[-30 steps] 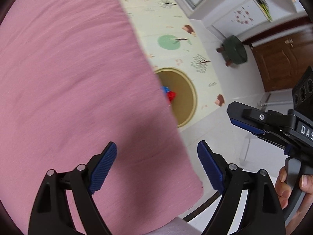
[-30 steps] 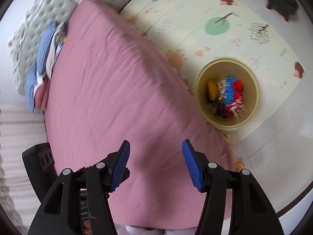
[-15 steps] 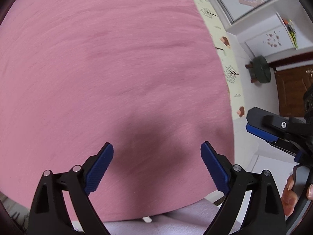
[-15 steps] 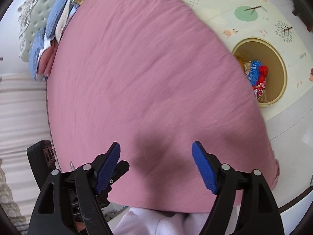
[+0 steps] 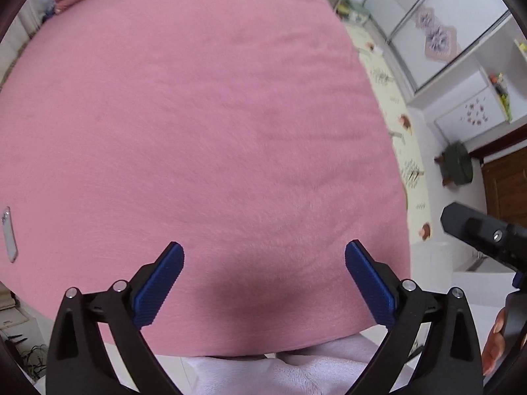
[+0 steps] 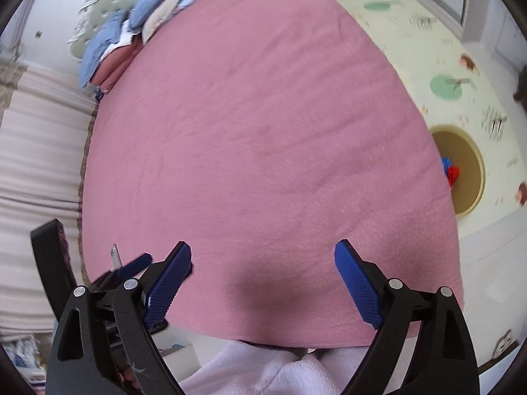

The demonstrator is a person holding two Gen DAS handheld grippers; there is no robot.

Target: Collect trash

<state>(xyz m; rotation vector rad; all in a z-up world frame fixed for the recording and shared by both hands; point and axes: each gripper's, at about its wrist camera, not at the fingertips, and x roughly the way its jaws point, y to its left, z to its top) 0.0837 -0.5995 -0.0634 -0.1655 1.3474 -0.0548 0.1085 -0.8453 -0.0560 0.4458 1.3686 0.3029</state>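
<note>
Both the left gripper and right gripper hang empty above the pink bedspread, jaws opening wide (likely ready for more trash), the bin floor-side.

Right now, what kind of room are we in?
Most likely a bedroom, maybe one a child uses. There's a big bed with a pink blanket, folded bedding piled by a padded headboard, and a cartoon play mat on the floor beside it.
</note>
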